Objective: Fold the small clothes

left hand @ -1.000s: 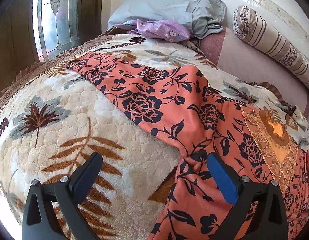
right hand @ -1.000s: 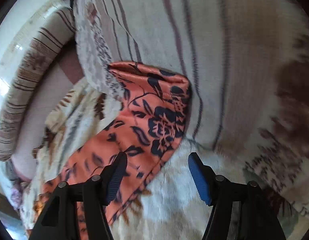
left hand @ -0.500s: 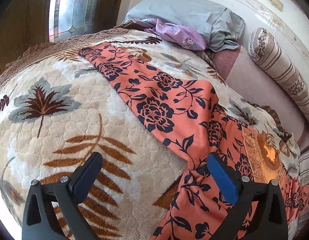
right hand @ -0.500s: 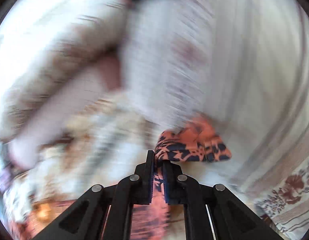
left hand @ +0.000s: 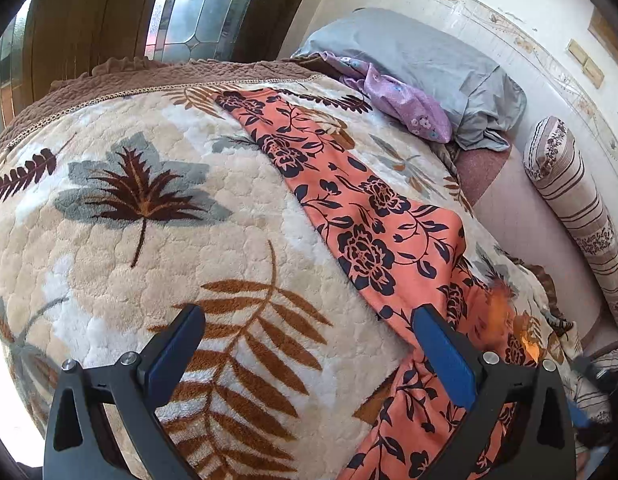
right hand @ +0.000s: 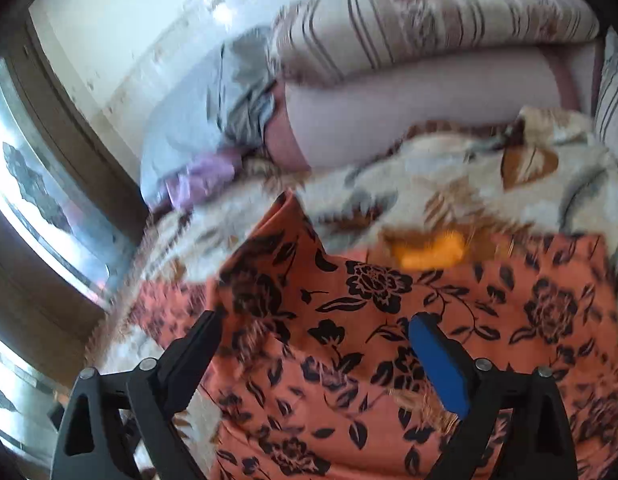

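Note:
An orange garment with dark flowers [left hand: 361, 216] lies spread across a fluffy leaf-patterned blanket [left hand: 149, 240] on a bed. One long strip of it runs from the far edge toward me. My left gripper [left hand: 309, 340] hovers open over the blanket, its right finger [left hand: 445, 356] above the garment's near part. In the right wrist view the same garment [right hand: 389, 340] fills the lower frame, with an orange-yellow patch [right hand: 427, 252] at its far edge. My right gripper [right hand: 317, 344] is just above it, jaws opening wide, nothing pinched between them.
A grey pillow [left hand: 421, 68] and a purple cloth [left hand: 405, 104] lie at the head of the bed. A striped bolster [left hand: 581, 208] runs along the white wall. A stained-glass window [left hand: 205, 4] and wooden frame stand to the left.
My right gripper shut on a garment corner by the striped bolster, swept it fast across the bed, and now stands open over the spread cloth. The left gripper drifted and rolled a little.

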Available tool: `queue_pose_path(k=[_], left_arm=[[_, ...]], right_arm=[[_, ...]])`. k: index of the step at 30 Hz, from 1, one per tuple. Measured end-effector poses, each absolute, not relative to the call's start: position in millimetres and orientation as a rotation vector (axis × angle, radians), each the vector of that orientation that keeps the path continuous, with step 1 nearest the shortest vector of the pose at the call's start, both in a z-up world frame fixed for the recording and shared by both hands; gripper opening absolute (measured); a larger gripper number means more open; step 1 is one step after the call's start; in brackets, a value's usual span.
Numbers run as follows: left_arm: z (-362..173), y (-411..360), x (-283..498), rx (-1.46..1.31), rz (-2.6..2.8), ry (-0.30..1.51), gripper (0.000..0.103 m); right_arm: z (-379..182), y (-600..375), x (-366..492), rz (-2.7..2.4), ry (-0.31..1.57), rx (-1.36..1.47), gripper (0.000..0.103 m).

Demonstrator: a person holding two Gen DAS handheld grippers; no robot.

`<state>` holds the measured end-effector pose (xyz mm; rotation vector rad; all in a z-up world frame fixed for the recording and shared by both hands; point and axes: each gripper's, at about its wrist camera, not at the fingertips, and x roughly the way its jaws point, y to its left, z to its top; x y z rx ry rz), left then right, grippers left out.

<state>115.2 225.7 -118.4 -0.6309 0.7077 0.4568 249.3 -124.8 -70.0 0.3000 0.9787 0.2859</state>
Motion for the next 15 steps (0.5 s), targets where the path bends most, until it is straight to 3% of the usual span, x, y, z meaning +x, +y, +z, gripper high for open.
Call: queue_pose_path(k=[4,10,15], left_arm=[[-119,223,115,-0.622,0.433,0.724,0.103],[-109,204,118,-0.602,0.330,0.681,0.103],[-99,172,120,-0.556,0.153,0.643,0.103]], right_arm=[[-113,-146,225,0.257,1.023,0.274,0.095],[-61,-221,192,0.115,0.876,0.169,0.095],[-82,-245,146,0.018,0.717,-0.009,0.095]])
